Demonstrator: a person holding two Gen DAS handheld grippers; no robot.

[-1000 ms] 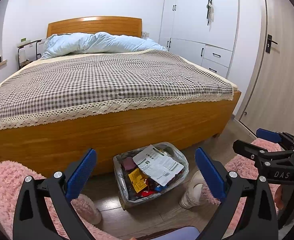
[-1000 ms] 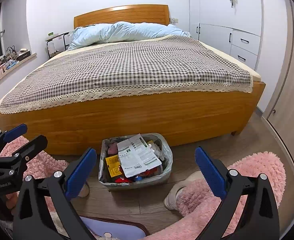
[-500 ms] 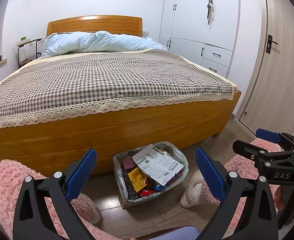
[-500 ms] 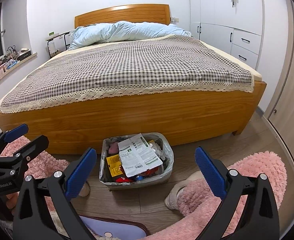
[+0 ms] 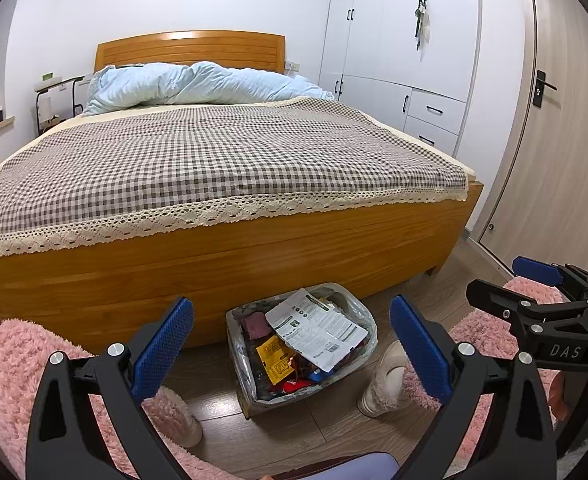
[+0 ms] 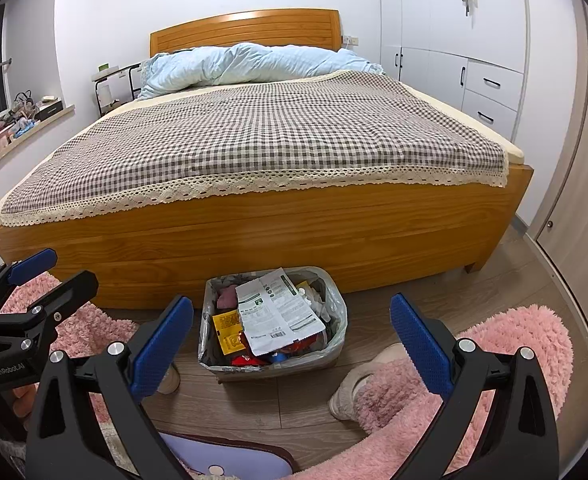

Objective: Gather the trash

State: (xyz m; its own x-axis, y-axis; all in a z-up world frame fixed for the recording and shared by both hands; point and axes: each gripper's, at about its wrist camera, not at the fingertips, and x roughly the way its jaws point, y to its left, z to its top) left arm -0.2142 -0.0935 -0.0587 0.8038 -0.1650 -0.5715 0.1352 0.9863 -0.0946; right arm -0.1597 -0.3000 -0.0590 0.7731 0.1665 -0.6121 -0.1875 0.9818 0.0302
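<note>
A small bin lined with a clear plastic bag stands on the wood floor at the foot of the bed. It is full of wrappers, with a white printed packet on top and a yellow sachet beside it. My left gripper is open, held above and short of the bin, nothing between its blue pads. My right gripper is open too and empty, also hanging short of the bin. Each gripper shows at the side of the other's view.
The wooden bed with a checked cover fills the space behind the bin. Legs in fluffy pink trousers and pale slippers flank the bin. White wardrobes and a door stand at the right.
Both views have shifted very slightly; the bin sits a touch higher in frame. Both grippers stay open and empty.
</note>
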